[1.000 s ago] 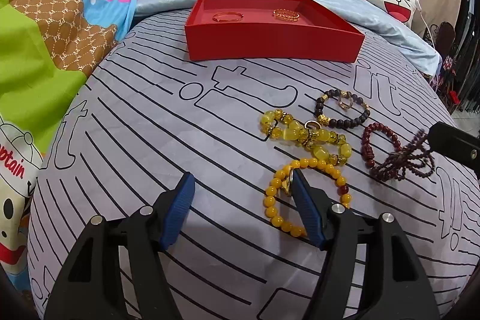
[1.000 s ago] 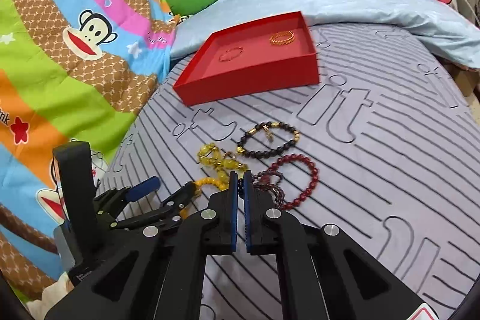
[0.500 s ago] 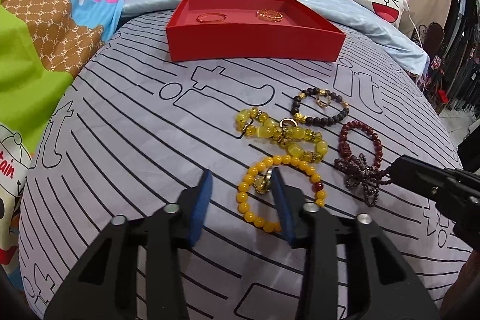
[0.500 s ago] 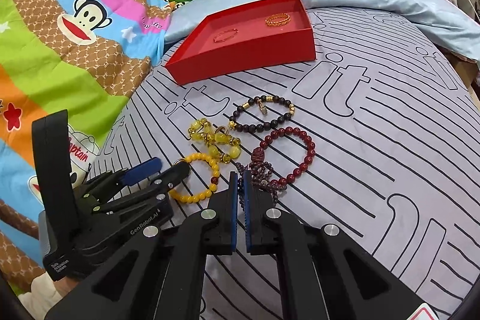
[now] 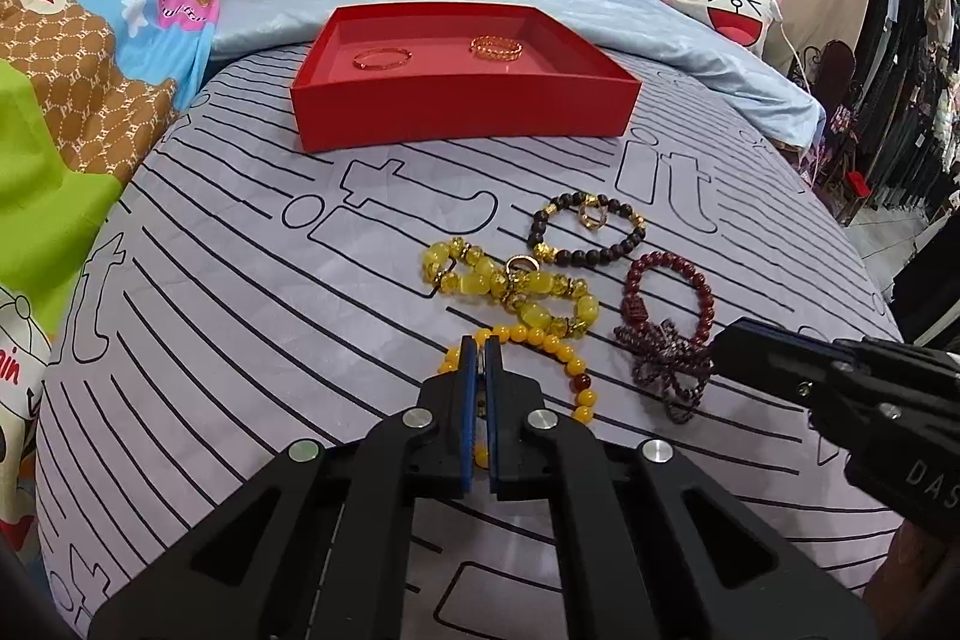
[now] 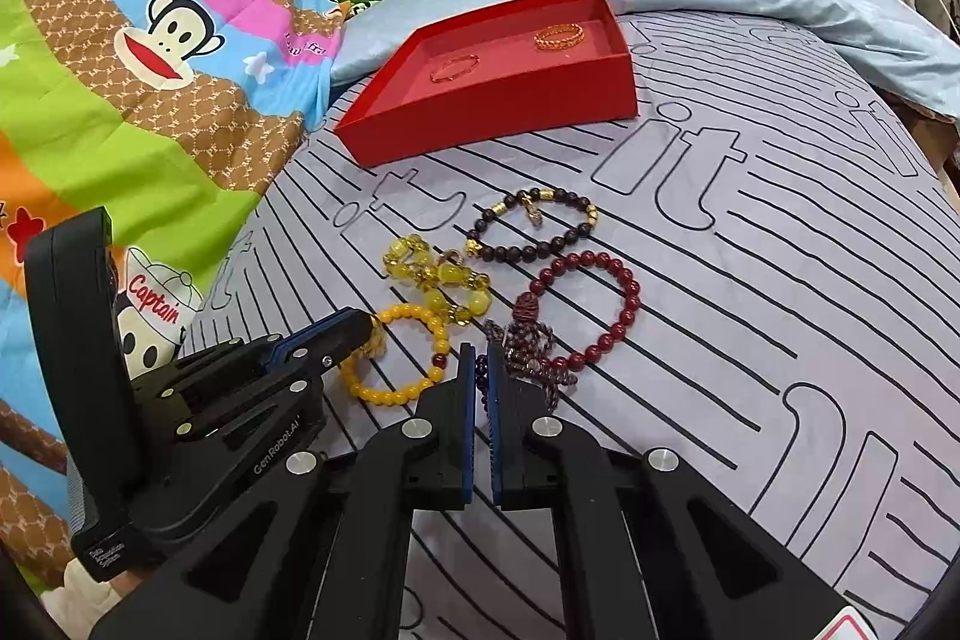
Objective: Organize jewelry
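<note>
Left gripper (image 5: pixel 479 347) pressed together on the near-left rim of the yellow bead bracelet (image 6: pixel 396 355), pinching beads and a small charm. Right gripper (image 6: pixel 482 357) likewise clamped, on the dark purple tassel (image 6: pixel 528 361) of the red bead bracelet (image 6: pixel 585 307).

Both bracelets flat on the striped grey bedsheet (image 5: pixel 240 340), red tray (image 5: pixel 462 124) at twelve o'clock, well apart, with two gold bangles (image 5: pixel 432 52) inside.

Best lifted straight up and slowly, one strand at a time: chunky yellow bracelet (image 5: pixel 510 286) touching the held yellow ring at its one o'clock, so snagging likely. Carried high over the tray wall, then released on bare tray floor.

Hard to tell: how much strand sits between the left pads, hidden by the jaws. Tassel grip depth likewise unclear. Dark bead bracelet (image 5: pixel 585 232) lying apart, its gold charm blurred.
</note>
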A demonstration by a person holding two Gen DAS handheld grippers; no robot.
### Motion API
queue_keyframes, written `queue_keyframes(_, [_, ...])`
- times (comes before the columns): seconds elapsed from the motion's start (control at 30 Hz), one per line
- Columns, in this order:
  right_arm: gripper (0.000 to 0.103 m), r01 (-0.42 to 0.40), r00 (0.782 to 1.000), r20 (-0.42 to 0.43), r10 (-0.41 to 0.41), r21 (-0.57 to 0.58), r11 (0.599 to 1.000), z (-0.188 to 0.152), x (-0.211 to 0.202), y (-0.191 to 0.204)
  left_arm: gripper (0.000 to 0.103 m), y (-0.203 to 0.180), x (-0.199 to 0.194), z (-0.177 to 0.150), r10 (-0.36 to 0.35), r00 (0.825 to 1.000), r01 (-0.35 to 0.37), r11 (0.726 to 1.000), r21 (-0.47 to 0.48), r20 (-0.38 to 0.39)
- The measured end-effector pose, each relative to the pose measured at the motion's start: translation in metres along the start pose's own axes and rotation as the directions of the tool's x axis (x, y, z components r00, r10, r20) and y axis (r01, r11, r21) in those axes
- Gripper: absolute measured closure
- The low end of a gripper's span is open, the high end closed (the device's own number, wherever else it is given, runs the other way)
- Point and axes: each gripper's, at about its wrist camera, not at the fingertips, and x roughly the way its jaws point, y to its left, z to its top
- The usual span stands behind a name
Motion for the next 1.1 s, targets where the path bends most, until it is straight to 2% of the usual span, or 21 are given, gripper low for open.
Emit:
queue_keyframes(0.33, [0.099,-0.038,0.998,0.049,0.037,0.02,0.999,0.011,-0.014,0.009,0.101,0.0,-0.015,0.023,-0.006,1.0,0.006,1.0,-0.016,0.024])
queue_keyframes(1.1, [0.099,-0.072,0.984,0.167,0.067,0.02,0.997,0.071,-0.019,0.01,0.101,0.015,-0.023,0.076,0.035,0.995,-0.032,0.999,-0.03,0.094])
